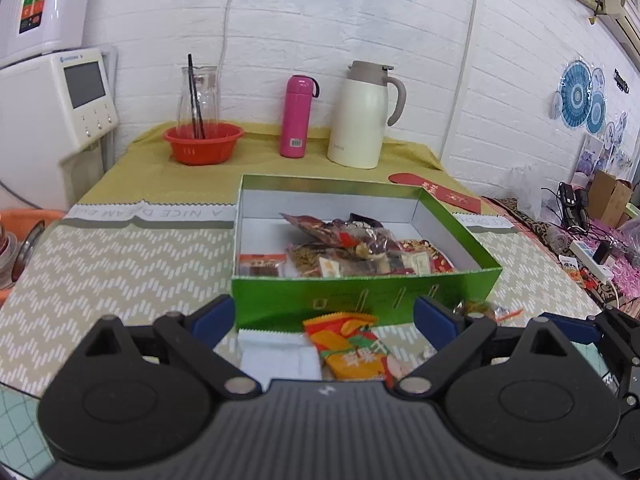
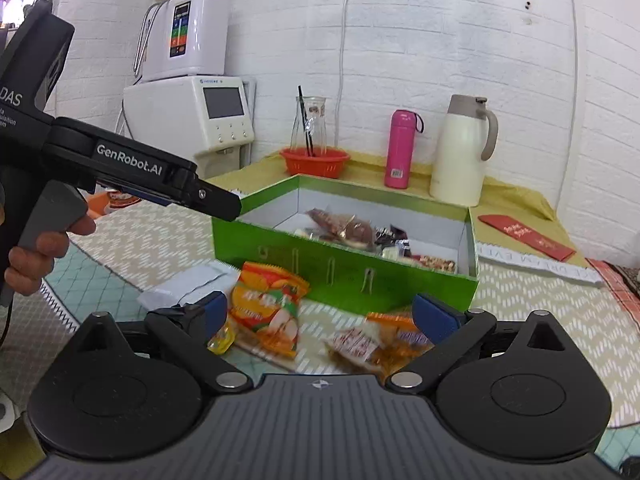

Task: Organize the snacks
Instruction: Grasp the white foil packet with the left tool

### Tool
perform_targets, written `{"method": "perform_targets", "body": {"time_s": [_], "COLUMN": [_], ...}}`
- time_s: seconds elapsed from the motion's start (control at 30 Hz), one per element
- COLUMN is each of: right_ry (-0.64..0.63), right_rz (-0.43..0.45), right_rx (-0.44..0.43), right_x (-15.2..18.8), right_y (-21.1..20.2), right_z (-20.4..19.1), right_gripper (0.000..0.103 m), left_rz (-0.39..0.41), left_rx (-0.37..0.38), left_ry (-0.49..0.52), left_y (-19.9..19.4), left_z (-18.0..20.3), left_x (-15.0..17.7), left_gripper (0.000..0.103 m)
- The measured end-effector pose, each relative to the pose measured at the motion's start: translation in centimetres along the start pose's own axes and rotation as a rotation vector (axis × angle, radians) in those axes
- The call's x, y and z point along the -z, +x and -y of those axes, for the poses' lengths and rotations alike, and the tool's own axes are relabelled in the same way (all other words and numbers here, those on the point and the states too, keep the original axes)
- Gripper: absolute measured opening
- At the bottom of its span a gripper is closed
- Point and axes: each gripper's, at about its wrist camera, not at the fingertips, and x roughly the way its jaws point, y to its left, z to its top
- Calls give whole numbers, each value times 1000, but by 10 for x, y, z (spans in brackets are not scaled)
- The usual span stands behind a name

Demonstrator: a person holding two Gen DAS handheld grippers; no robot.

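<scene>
An open green box (image 1: 360,296) holds several wrapped snacks (image 1: 352,248). In front of it lie an orange snack packet (image 1: 348,350) and a white packet (image 1: 276,354), both between the spread fingers of my open left gripper (image 1: 324,320). A small wrapped candy (image 1: 480,307) lies by its right finger. In the right wrist view my right gripper (image 2: 325,314) is open low over the table, with the orange packet (image 2: 266,312) by its left finger and a few small wrapped snacks (image 2: 380,340) by its right finger. A yellow jelly cup (image 2: 222,338) sits beside the left pad. The left gripper (image 2: 222,208), held by a hand, hovers near the green box (image 2: 344,276).
Behind the box stand a red basket (image 1: 203,142) with a glass carafe, a pink bottle (image 1: 297,116) and a white thermos jug (image 1: 360,116). A red envelope (image 1: 436,192) lies at the back right. White appliances (image 1: 52,112) stand at the left, clutter (image 1: 592,236) at the right.
</scene>
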Motion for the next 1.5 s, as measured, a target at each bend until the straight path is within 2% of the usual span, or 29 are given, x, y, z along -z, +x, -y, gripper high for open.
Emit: {"method": "perform_targets", "body": {"time_s": [0.1, 0.23, 0.37, 0.47, 0.63, 0.9, 1.07, 1.17, 1.2, 1.23, 1.3, 1.47, 1.5], "right_ry": [16, 55, 86, 73, 54, -34, -29, -29, -32, -31, -31, -43, -33], "right_rz": [-40, -96, -136, -153, -130, -93, -156, -160, -161, -163, -166, -164, -162], "right_rx": [-40, -87, -143, -151, -192, -193, -172, -179, -181, -184, -193, -193, -191], "right_x": [17, 38, 45, 40, 25, -4, -6, -3, -3, -4, -4, -3, -3], "right_y": [-4, -3, 8, 18, 33, 66, 95, 96, 96, 96, 96, 99, 100], "right_z": [-11, -27, -38, -49, -68, -92, -91, -92, -92, -92, -92, -95, -95], "right_gripper": [103, 103, 103, 103, 103, 103, 102, 103, 103, 103, 103, 103, 103], "left_rz": [-4, -63, -107, -121, -103, -85, -152, -190, -202, -218, -246, -234, -233], "left_rx": [13, 31, 5, -14, -2, 102, 174, 193, 203, 217, 244, 228, 226], "left_ry": [-9, -43, -60, -68, -97, -136, -139, -123, -123, -130, -141, -153, -152], "left_y": [-12, -15, -16, -18, -21, -17, 7, 23, 28, 33, 40, 46, 46], "left_z": [-7, -21, -35, -46, -65, -83, -83, -81, -81, -81, -82, -86, -86], "left_x": [21, 48, 69, 77, 71, 46, 38, 38, 39, 39, 40, 42, 42], "left_gripper": [95, 95, 95, 95, 95, 95, 92, 89, 82, 70, 61, 61, 57]}}
